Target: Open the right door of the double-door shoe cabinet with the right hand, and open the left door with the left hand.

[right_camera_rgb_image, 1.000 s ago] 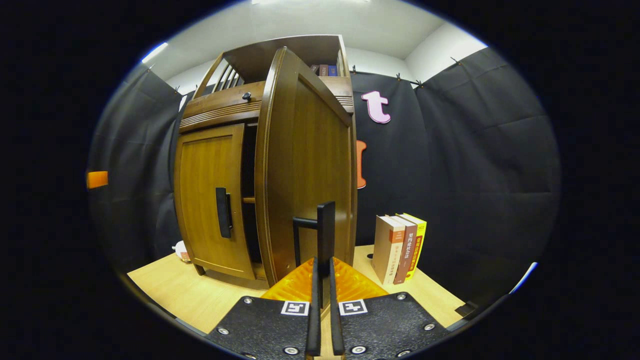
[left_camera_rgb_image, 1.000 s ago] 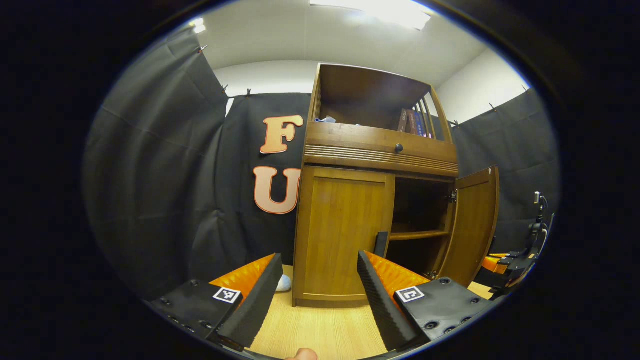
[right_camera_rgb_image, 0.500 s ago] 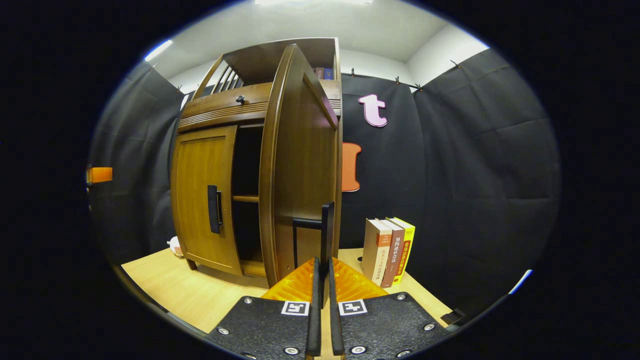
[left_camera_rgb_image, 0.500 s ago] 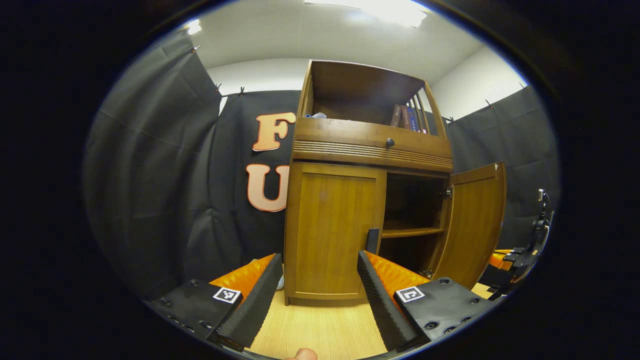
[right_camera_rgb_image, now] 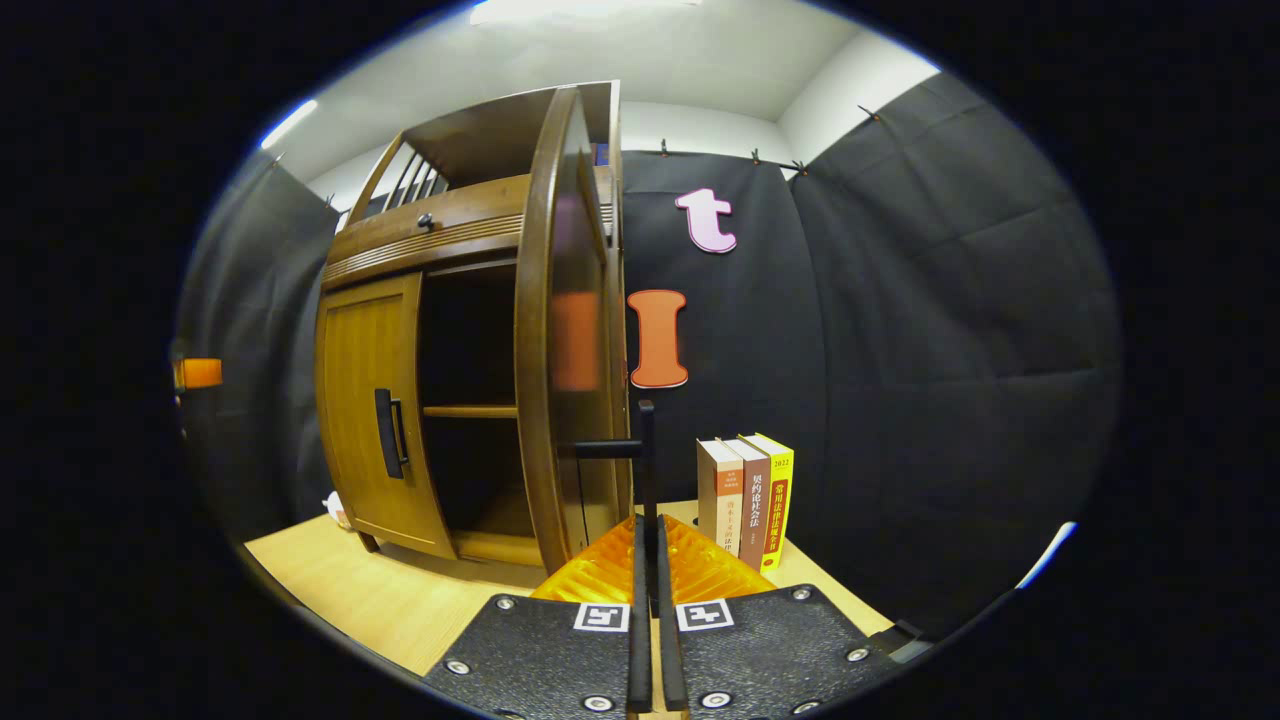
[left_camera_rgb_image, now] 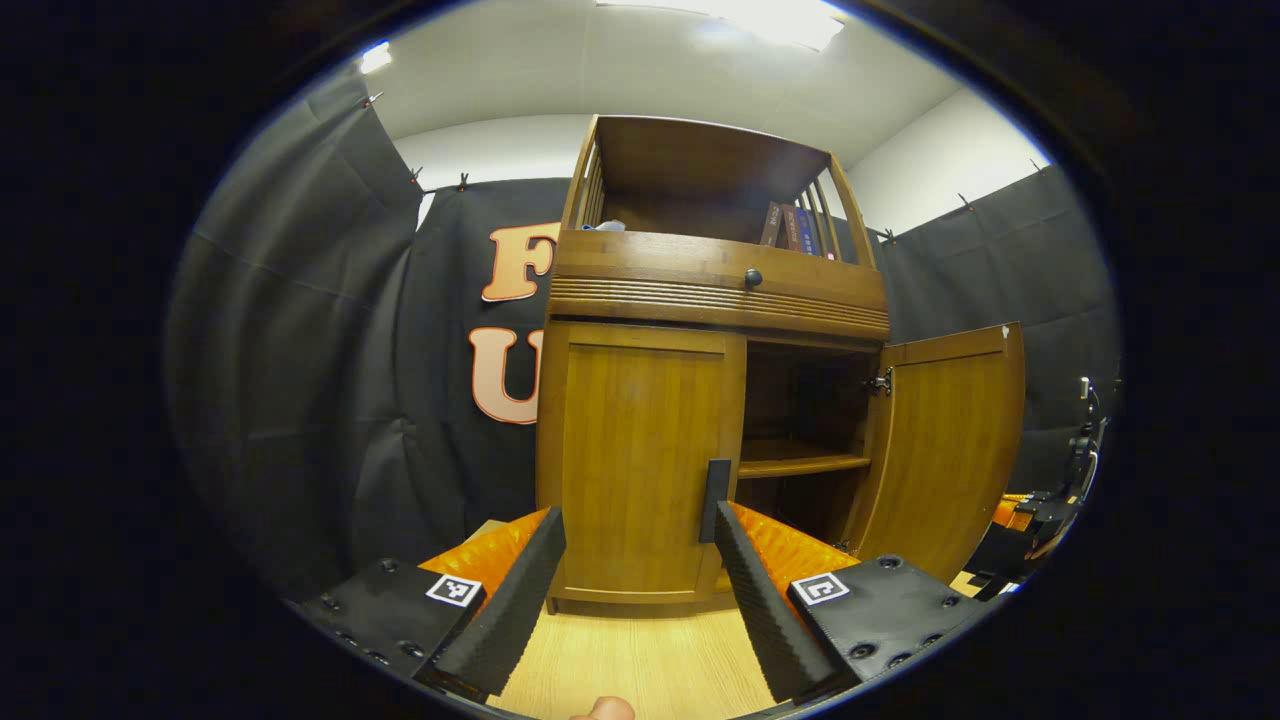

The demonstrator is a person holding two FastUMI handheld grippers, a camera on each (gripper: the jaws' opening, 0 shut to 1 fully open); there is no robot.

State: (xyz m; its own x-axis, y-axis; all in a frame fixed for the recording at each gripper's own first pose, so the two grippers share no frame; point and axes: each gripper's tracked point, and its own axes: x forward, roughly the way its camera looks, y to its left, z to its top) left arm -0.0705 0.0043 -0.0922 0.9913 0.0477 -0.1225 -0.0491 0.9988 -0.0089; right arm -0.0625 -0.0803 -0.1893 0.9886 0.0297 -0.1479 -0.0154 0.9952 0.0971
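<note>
1. In the left gripper view, the left gripper (left_camera_rgb_image: pixel 635 590) has its jaws spread wide, with bare table (left_camera_rgb_image: pixel 640 660) between them at 6 o'clock and nothing gripped.
2. The cabinet (left_camera_rgb_image: pixel 715 290) stands at centre. Its left door (left_camera_rgb_image: pixel 640 450) is closed, and the handle (left_camera_rgb_image: pixel 716 500) on its right edge sits just above the right-hand finger (left_camera_rgb_image: pixel 760 600); I cannot tell if they touch.
3. At 3 o'clock the right door (left_camera_rgb_image: pixel 945 440) stands swung out, with 1 shelf (left_camera_rgb_image: pixel 795 465) in the dark opening between the doors.
4. The other gripper (left_camera_rgb_image: pixel 1030 515) shows past the right door's outer edge, at 4 o'clock.
5. In the right gripper view, the right gripper (right_camera_rgb_image: pixel 646 600) has its jaws pressed together on the right door's handle (right_camera_rgb_image: pixel 645 470). That door (right_camera_rgb_image: pixel 565 340) is seen nearly edge-on at centre.
6. This view shows the far side: 3 books (right_camera_rgb_image: pixel 745 500) upright on the table at 5 o'clock, near the door's hinge side, with open table in front of them.
7. Against 1 second ago, the right door has swung wider, and the left gripper now faces the left door handle more squarely.
</note>
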